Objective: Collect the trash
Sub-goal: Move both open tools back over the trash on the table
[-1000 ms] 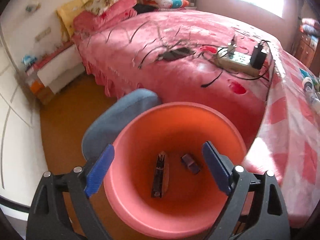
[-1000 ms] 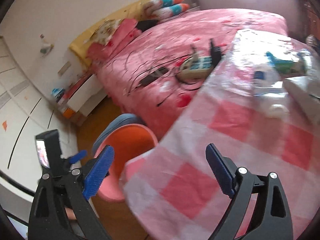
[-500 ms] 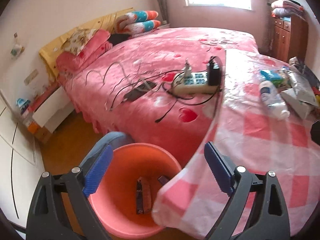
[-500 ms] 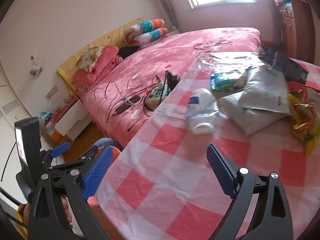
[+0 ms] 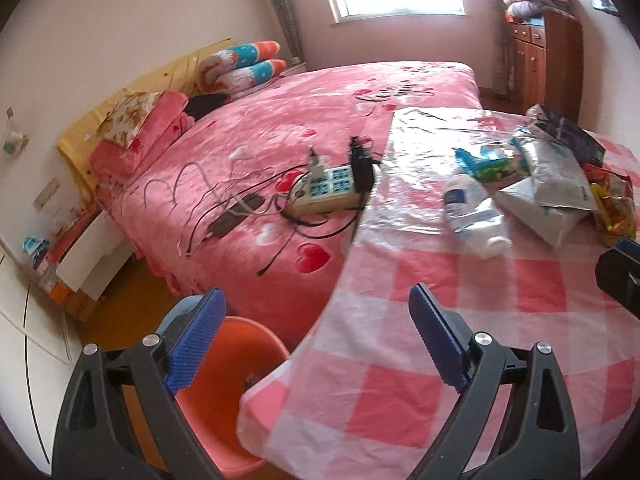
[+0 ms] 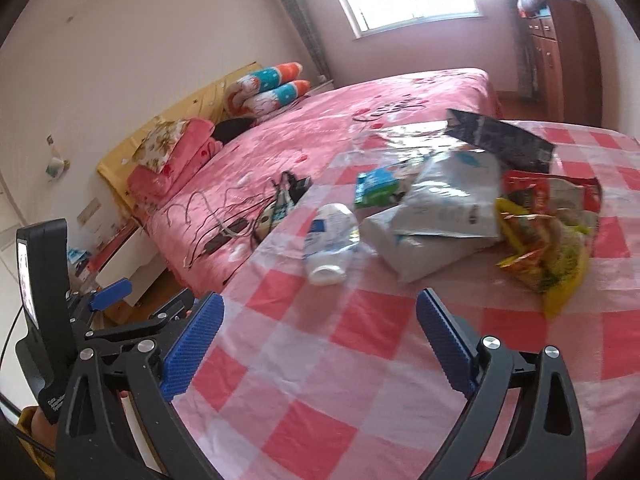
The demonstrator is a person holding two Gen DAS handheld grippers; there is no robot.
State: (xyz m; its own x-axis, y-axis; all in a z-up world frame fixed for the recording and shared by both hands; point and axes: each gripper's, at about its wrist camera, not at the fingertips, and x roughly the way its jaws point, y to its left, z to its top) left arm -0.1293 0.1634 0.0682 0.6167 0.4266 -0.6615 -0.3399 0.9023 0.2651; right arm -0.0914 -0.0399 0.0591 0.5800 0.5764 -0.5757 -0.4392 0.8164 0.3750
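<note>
Trash lies on a table with a pink checked cloth (image 6: 360,360): a crushed white plastic bottle (image 6: 330,236), a green carton (image 6: 376,190), a white bag (image 6: 440,216), a yellow-red snack wrapper (image 6: 544,248) and a black packet (image 6: 500,144). The bottle (image 5: 472,212) and white bag (image 5: 548,196) also show in the left wrist view. An orange bin (image 5: 224,392) stands on the floor under the table edge. My left gripper (image 5: 316,340) is open and empty above the bin and table edge. My right gripper (image 6: 320,344) is open and empty over the cloth, short of the bottle.
A bed with a pink cover (image 5: 280,152) stands behind the table, with a power strip (image 5: 332,192) and cables on it. Pillows (image 5: 240,64) lie at the head. A wooden cabinet (image 5: 548,60) stands at the far right. A grey-blue stool (image 5: 184,312) is beside the bin.
Both grippers have risen and swung right from above the bin toward the table. The bin has dropped to the lower left of the view and the trash pile has come closer.
</note>
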